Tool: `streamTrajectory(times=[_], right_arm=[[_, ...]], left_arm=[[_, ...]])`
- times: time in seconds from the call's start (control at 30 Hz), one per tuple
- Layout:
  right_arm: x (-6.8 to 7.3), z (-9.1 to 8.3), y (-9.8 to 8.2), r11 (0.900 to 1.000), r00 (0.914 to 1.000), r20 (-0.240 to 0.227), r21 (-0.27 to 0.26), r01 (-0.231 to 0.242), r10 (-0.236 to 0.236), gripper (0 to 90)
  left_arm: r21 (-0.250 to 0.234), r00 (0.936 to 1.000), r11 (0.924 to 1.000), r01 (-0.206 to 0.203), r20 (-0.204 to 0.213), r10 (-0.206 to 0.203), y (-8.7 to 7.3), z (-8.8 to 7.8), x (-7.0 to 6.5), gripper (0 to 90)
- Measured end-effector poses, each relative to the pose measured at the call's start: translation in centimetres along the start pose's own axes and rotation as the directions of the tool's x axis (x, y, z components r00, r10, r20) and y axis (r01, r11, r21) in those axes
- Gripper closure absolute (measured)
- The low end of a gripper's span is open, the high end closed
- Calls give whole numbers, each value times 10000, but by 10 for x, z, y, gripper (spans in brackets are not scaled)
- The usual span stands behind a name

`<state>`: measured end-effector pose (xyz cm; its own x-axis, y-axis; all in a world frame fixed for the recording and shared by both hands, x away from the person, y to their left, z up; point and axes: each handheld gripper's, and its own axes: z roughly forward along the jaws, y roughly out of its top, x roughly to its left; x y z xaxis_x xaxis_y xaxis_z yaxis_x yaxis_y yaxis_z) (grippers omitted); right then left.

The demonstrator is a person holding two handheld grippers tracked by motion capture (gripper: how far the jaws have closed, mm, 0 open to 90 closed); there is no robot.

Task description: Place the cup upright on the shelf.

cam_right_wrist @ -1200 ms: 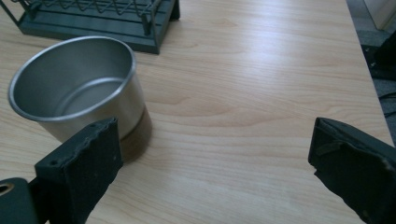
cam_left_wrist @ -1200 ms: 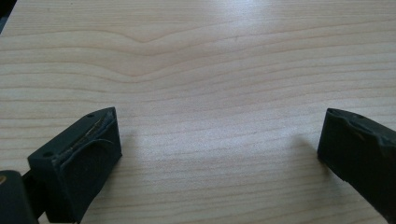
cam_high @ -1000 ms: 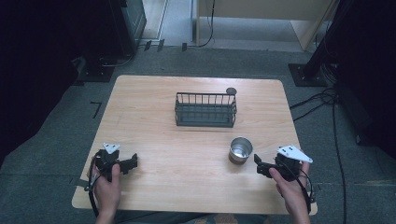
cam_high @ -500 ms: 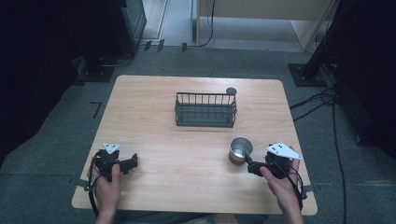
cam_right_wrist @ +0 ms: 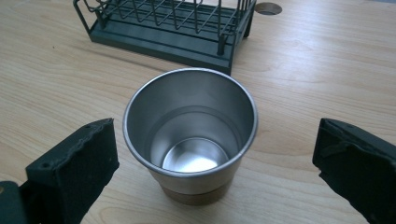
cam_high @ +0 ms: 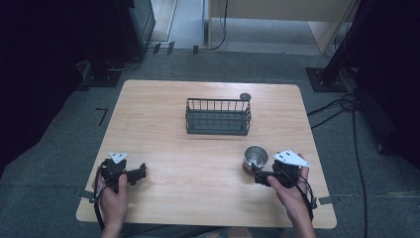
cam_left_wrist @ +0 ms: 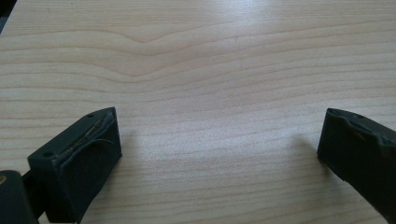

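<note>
One table (cam_high: 163,124): one cup (cam_high: 255,158), one basket (cam_high: 218,116), two claws (cam_high: 256,176) spread wide.

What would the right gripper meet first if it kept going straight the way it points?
The steel cup, upright and empty, directly between the open jaws of the right gripper; neither pad touches it yet. The wire basket stands beyond.

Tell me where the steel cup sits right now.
The steel cup stands upright on the table's right half in the high view, in front of the wire basket, just ahead of the open right gripper, untouched.
</note>
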<state>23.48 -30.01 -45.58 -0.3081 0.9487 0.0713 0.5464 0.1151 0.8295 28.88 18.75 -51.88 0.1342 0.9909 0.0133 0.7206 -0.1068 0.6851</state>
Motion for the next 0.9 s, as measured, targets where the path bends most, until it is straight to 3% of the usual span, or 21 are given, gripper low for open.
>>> streamTrajectory(times=[0.27, 0.9], right_arm=[[10, 10, 0, 10000, 10000, -27, 14, 91, -91, 0], [18, 30, -9, 9996, 9999, 88, 261, -91, 89, 0]], left_arm=[[-1, 10000, 10000, 2, 0, -2, 0, 0, 0, 0], [0, 10000, 10000, -1, -2, 1, 0, 0, 0, 0]])
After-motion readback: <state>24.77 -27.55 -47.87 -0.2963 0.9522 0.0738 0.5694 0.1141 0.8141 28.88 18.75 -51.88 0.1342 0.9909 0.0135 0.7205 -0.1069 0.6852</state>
